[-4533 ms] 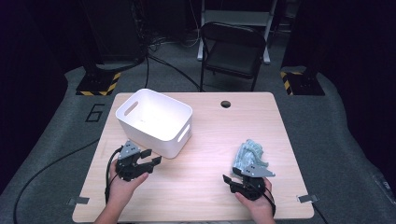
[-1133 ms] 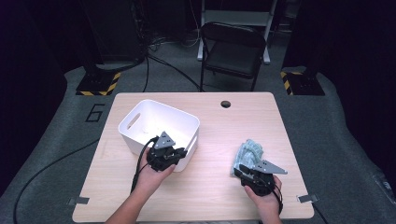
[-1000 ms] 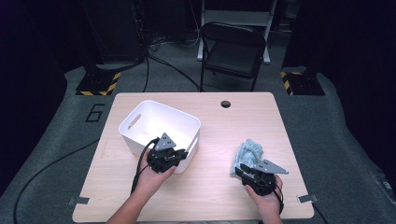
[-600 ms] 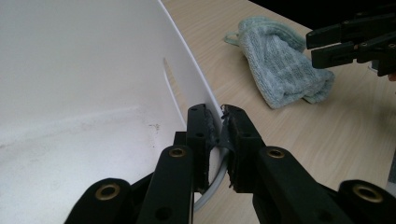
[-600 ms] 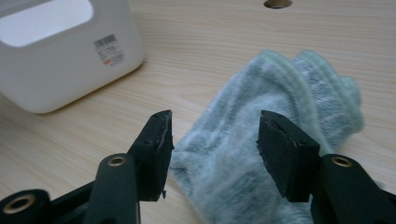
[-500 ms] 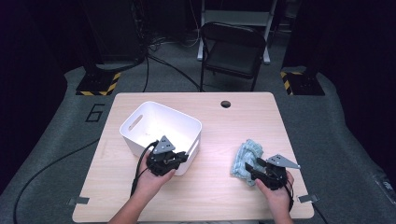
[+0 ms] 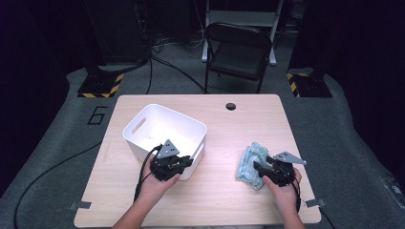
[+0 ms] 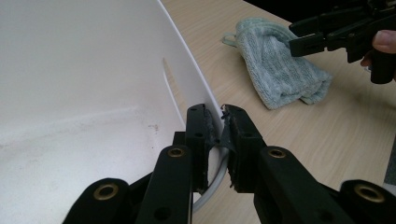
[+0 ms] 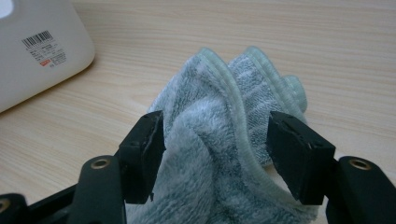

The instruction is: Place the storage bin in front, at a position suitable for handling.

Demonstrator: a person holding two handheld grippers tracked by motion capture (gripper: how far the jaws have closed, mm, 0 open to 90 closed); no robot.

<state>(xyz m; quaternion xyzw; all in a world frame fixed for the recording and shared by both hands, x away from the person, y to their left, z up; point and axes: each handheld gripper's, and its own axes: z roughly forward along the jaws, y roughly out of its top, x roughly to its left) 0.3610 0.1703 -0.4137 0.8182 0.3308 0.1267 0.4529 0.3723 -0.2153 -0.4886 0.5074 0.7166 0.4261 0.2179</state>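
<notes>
Right gripper view shows a barcode label [image 9: 43, 48] on the white bin [image 7: 162, 129]. Left gripper [image 8: 218, 122] clamps the bin wall; right gripper [image 9: 215, 140], jaws just opening, straddles the crumpled grey-green towel [image 9: 224, 154] right of the bin.

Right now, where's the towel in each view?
High view: towel lies right of centre on the table, at the right gripper.
Left gripper view: upper right, beyond the bin wall.
Right gripper view: centre, between the jaws.
Shared landmark: the white bin.
</notes>
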